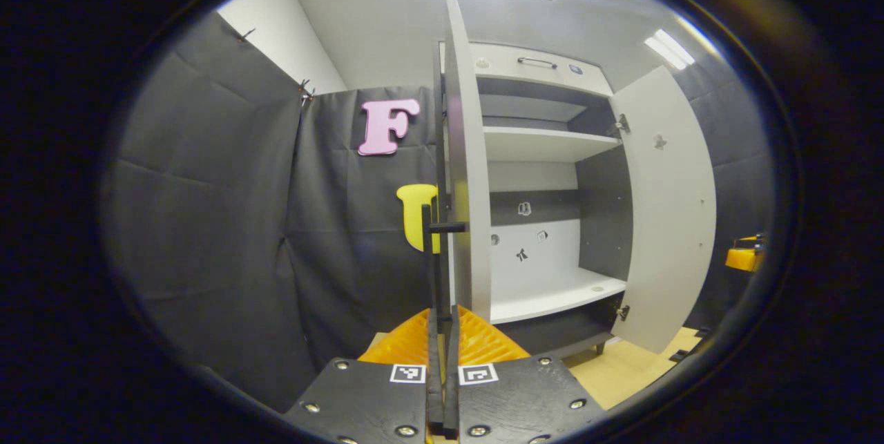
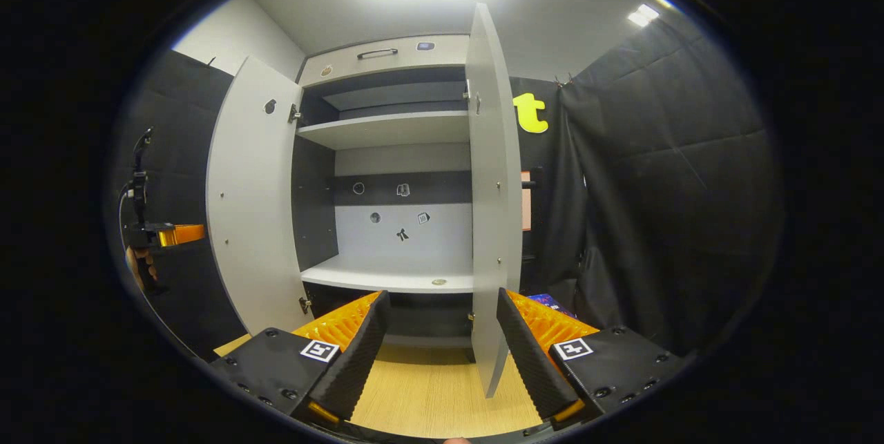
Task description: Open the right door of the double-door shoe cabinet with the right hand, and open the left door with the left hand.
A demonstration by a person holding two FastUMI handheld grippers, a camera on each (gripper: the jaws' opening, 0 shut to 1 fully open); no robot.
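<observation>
Both doors of the shoe cabinet [image 2: 394, 223] stand open. In the left gripper view the left claw [image 1: 442, 361] has its fingers together on the black handle [image 1: 436, 251] of the left door [image 1: 466, 175], which is seen edge-on. In the right gripper view the right claw [image 2: 438, 340] is spread apart, the right door [image 2: 492, 223] rising free between its fingers, touching neither. Small stickers dot the back panel [image 2: 400, 230]; no writing is readable. Wood floor [image 2: 428, 389] lies below.
</observation>
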